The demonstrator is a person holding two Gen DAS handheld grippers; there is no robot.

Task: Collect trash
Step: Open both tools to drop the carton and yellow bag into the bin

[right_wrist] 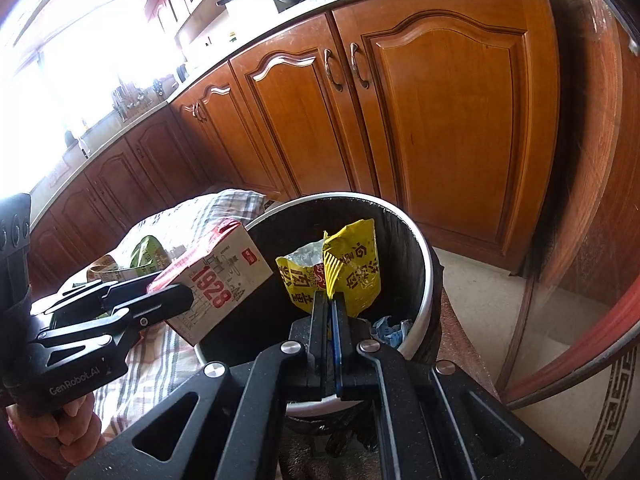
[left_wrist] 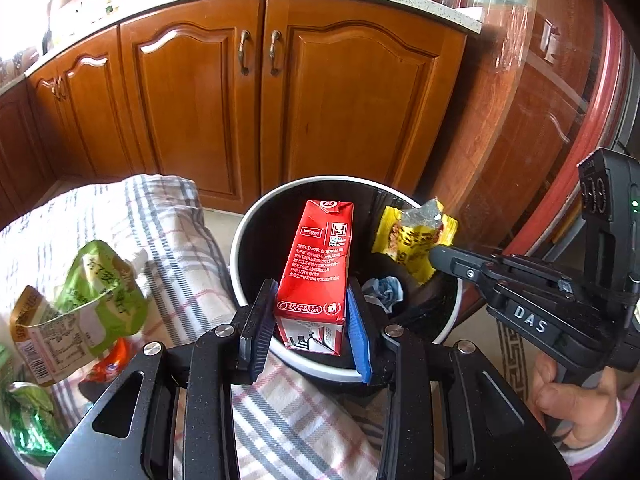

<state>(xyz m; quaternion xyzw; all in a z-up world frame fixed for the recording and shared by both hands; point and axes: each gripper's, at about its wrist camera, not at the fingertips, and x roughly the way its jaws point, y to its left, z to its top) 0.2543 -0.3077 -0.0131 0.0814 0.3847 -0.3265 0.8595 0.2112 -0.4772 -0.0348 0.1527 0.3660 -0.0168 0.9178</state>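
My left gripper (left_wrist: 310, 296) is shut on a red and white milk carton (left_wrist: 318, 264), held over the mouth of the round black bin with a white rim (left_wrist: 240, 240). From the right wrist view the same carton (right_wrist: 216, 280) hangs at the bin's left edge in the left gripper (right_wrist: 176, 300). My right gripper (right_wrist: 330, 300) is shut on a crumpled yellow snack wrapper (right_wrist: 352, 268), also above the bin (right_wrist: 424, 256). In the left wrist view the wrapper (left_wrist: 412, 236) sticks out from the right gripper's fingertips (left_wrist: 440, 256). Crumpled blue and white paper (left_wrist: 384, 290) lies inside the bin.
A plaid-covered surface (left_wrist: 168, 240) left of the bin carries green snack bags (left_wrist: 100, 288) and other wrappers. Wooden kitchen cabinets (left_wrist: 240, 100) stand behind the bin. A round wooden table edge (left_wrist: 560, 120) curves along the right. A hand (left_wrist: 568, 396) grips the right tool.
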